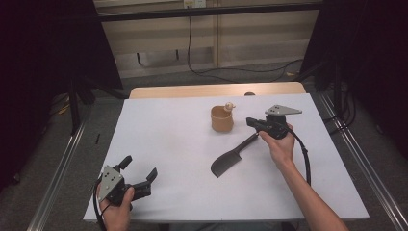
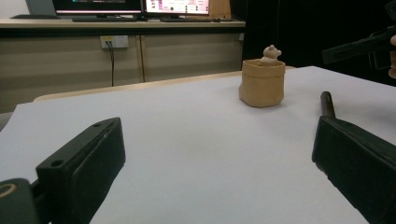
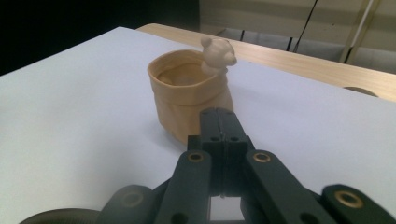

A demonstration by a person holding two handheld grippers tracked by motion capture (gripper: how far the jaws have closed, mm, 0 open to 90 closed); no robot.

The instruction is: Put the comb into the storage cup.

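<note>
A tan pot (image 1: pixel 222 120) with a small bear figure (image 1: pixel 230 106) on its rim stands on the white tabletop (image 1: pixel 168 139), right of centre. A black cleaver (image 1: pixel 229 162) lies in front of it, handle pointing toward my right gripper (image 1: pixel 257 123). That gripper hovers just right of the pot, jaws pressed together with nothing between them. In the right gripper view its shut tip (image 3: pixel 218 122) sits just short of the pot (image 3: pixel 187 100) and bear (image 3: pixel 217 53). My left gripper (image 1: pixel 140 167) rests near the front left edge, wide open and empty (image 2: pixel 217 140), facing the pot (image 2: pixel 262 84) and cleaver handle (image 2: pixel 327 103).
A wooden table edge (image 1: pixel 192 90) shows beyond the white top. Cables (image 1: pixel 192 53) hang at the back wall, and metal rails (image 1: pixel 62 163) run along the floor on both sides. Monitors (image 2: pixel 140 5) stand on a far counter.
</note>
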